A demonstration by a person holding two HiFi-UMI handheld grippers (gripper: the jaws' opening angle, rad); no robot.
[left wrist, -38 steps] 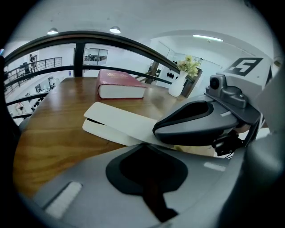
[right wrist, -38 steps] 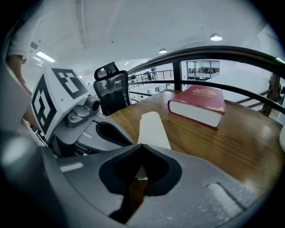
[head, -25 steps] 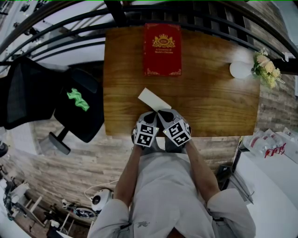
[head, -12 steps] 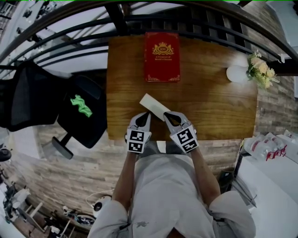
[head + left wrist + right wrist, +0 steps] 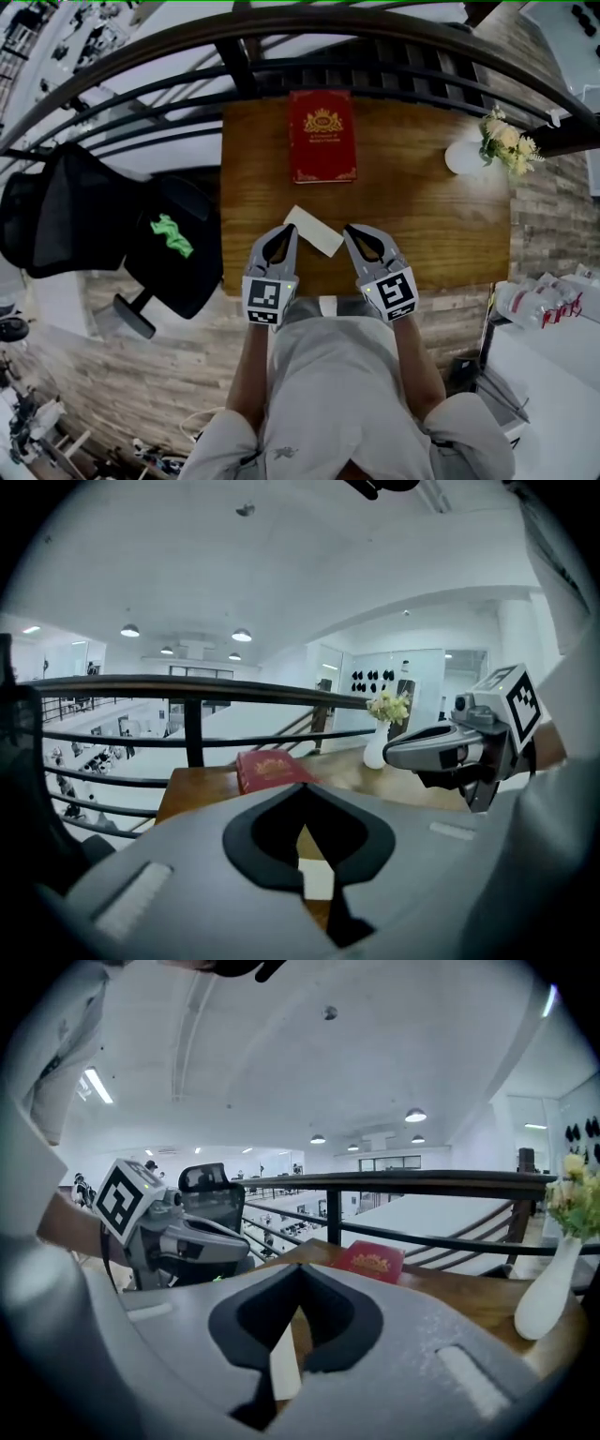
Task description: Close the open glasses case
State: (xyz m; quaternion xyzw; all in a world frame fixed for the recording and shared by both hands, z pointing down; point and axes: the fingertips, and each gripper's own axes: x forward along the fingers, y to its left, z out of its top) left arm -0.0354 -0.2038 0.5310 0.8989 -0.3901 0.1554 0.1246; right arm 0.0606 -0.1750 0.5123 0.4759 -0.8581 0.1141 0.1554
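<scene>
A white glasses case (image 5: 314, 231) lies flat and aslant near the front edge of the wooden table (image 5: 422, 225); I cannot tell from here whether its lid is up. My left gripper (image 5: 287, 229) is just left of the case and my right gripper (image 5: 350, 229) just right of it, both near the table edge. Each has its jaws together with nothing between them. In the left gripper view the case (image 5: 317, 878) shows through the gap below the shut left gripper (image 5: 302, 787). The right gripper view shows the case (image 5: 284, 1363) below the right gripper (image 5: 298, 1267).
A red book (image 5: 322, 136) lies at the back middle of the table. A white vase with flowers (image 5: 466, 156) stands at the back right corner. A dark railing (image 5: 281, 56) runs behind the table, and a black office chair (image 5: 169, 246) stands to its left.
Both grippers have drawn apart and back from the case's near end and now flank it. The case has not moved on the table. The head camera has shifted.
</scene>
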